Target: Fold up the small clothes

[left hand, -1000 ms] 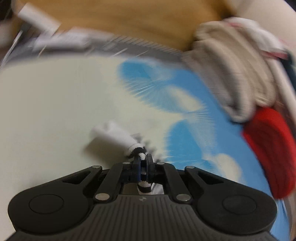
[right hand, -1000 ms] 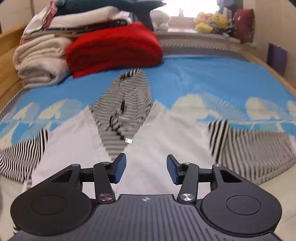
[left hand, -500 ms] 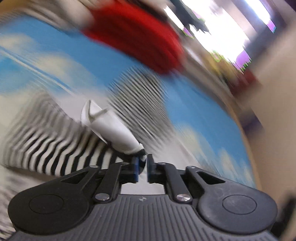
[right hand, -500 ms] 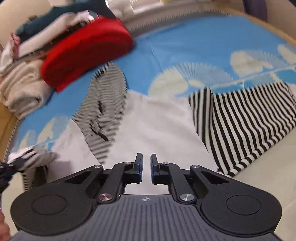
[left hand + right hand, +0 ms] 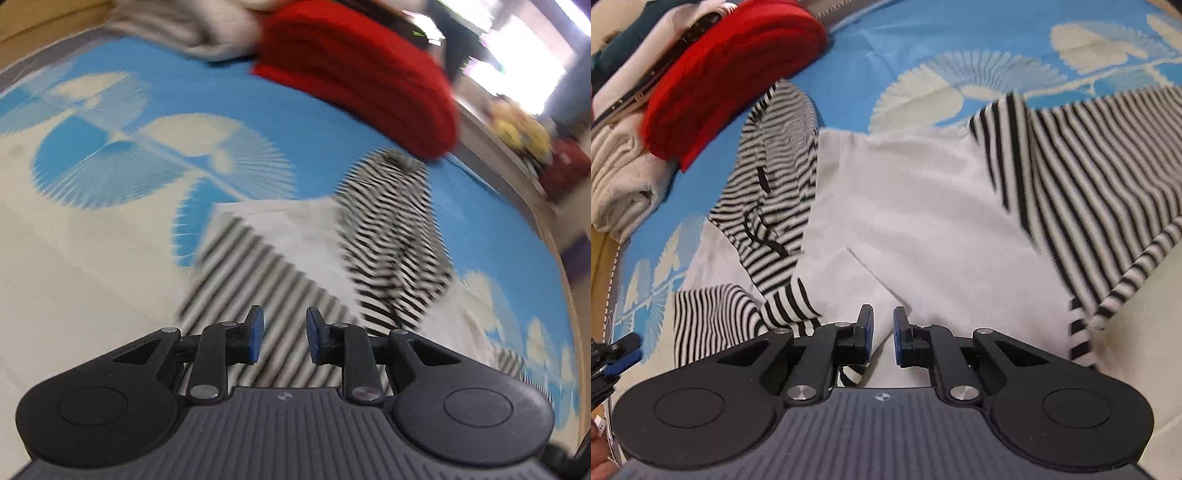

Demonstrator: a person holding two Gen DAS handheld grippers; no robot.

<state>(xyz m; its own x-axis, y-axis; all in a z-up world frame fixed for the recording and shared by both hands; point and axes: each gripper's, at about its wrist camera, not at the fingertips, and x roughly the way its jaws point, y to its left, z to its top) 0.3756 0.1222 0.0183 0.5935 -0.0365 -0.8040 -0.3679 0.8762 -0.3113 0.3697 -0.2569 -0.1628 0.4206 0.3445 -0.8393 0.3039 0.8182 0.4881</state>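
Note:
A white top (image 5: 923, 206) with black-and-white striped sleeves and a striped hood (image 5: 775, 155) lies flat on the bed. My right gripper (image 5: 883, 321) is low over its white body, jaws nearly together and pinching a raised fold of the white cloth. The right sleeve (image 5: 1089, 177) is spread out to the right. The left sleeve (image 5: 713, 314) lies folded in across the body. My left gripper (image 5: 282, 321) hovers over that striped sleeve (image 5: 258, 280), its jaws opening with nothing between them. Its blue-padded fingertips (image 5: 626, 350) show at the left edge of the right wrist view.
A folded red blanket (image 5: 731, 74) and beige folded towels (image 5: 617, 177) are stacked at the bed's head beyond the hood. The blue and white patterned bedspread (image 5: 110, 147) runs all around the top. Plush toys (image 5: 517, 129) sit on a ledge at the far right.
My left gripper let go of the striped-and-white cloth it held, opened, and swung across over the folded sleeve. My right gripper closed and sank onto the white body.

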